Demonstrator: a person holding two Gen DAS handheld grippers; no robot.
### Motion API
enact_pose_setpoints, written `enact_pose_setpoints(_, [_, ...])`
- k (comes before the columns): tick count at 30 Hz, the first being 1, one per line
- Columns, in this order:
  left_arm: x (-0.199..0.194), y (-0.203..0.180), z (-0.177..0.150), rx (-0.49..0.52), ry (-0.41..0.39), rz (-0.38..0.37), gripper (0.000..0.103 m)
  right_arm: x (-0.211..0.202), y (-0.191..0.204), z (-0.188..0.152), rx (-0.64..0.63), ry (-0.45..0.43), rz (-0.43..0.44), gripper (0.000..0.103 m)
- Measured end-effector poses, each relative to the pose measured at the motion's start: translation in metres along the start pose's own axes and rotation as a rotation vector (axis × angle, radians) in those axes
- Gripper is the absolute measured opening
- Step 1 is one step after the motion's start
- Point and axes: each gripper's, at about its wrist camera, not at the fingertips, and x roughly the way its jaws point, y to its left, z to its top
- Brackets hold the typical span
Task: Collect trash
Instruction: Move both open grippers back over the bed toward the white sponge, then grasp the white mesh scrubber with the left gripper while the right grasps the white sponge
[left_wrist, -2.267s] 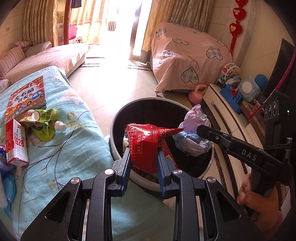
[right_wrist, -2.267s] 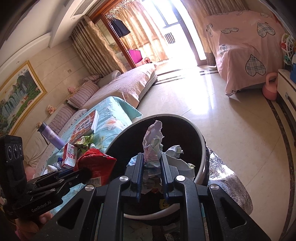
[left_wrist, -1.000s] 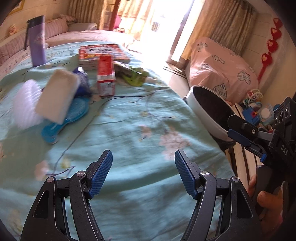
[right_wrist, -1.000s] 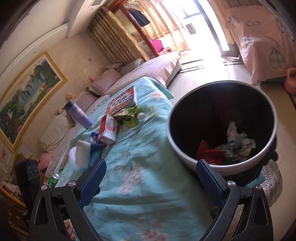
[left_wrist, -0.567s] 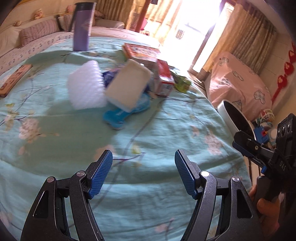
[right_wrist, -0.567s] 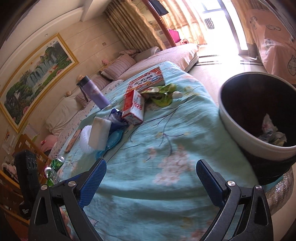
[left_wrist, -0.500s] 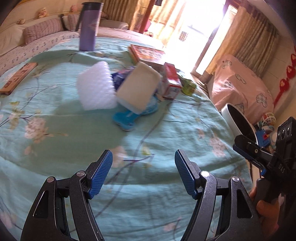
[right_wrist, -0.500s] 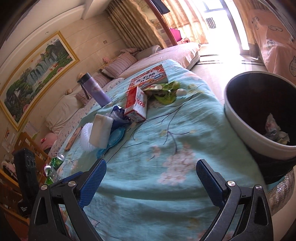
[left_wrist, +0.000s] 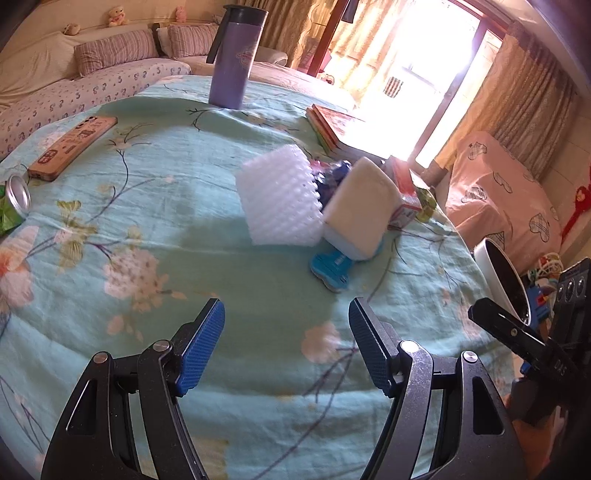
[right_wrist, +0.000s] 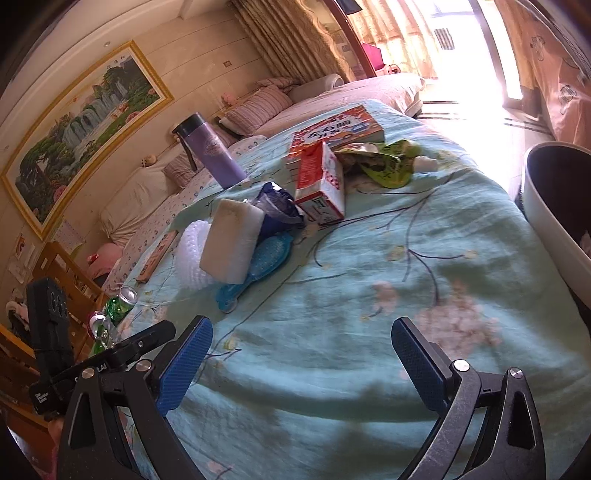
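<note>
Both grippers hang open and empty over a table with a teal floral cloth (left_wrist: 207, 229). My left gripper (left_wrist: 286, 343) faces a pile: white bubble foam (left_wrist: 280, 199), a white sponge block (left_wrist: 360, 210), a blue brush (left_wrist: 332, 269), a red-white carton (left_wrist: 404, 192). My right gripper (right_wrist: 301, 363) sees the same sponge (right_wrist: 231, 240), foam (right_wrist: 190, 254), brush (right_wrist: 258, 266), carton (right_wrist: 321, 182), a green pouch (right_wrist: 384, 162) and a blue wrapper (right_wrist: 275, 205). The black trash bin with a white rim (right_wrist: 554, 206) stands at the table's right edge; it also shows in the left wrist view (left_wrist: 502, 280).
A purple flask (left_wrist: 236, 59) stands at the table's far side, with a book (right_wrist: 336, 129), a flat wooden box (left_wrist: 72, 144) and green cans (right_wrist: 118, 306) at the left edge. Sofas, a pink-covered piece (left_wrist: 502, 199) and toys surround the table.
Both grippers let go of the red wrapper and crumpled paper into the bin, opened, and swung left over the table toward the pile.
</note>
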Motion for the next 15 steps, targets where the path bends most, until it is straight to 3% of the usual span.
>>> enact_pose_setpoints(3, [0.007, 0.005, 0.012, 0.031, 0.004, 0.004, 0.071, 0.006, 0.010, 0.005, -0.015, -0.009, 0.004, 0.097])
enact_pose_setpoints(8, [0.019, 0.016, 0.032, 0.079, 0.005, 0.000, 0.071, 0.022, 0.022, 0.014, -0.022, -0.006, 0.024, 0.081])
enact_pose_setpoints(15, [0.047, 0.037, 0.052, 0.060, 0.075, -0.139, 0.071, 0.054, 0.028, 0.028, 0.025, 0.034, 0.077, 0.073])
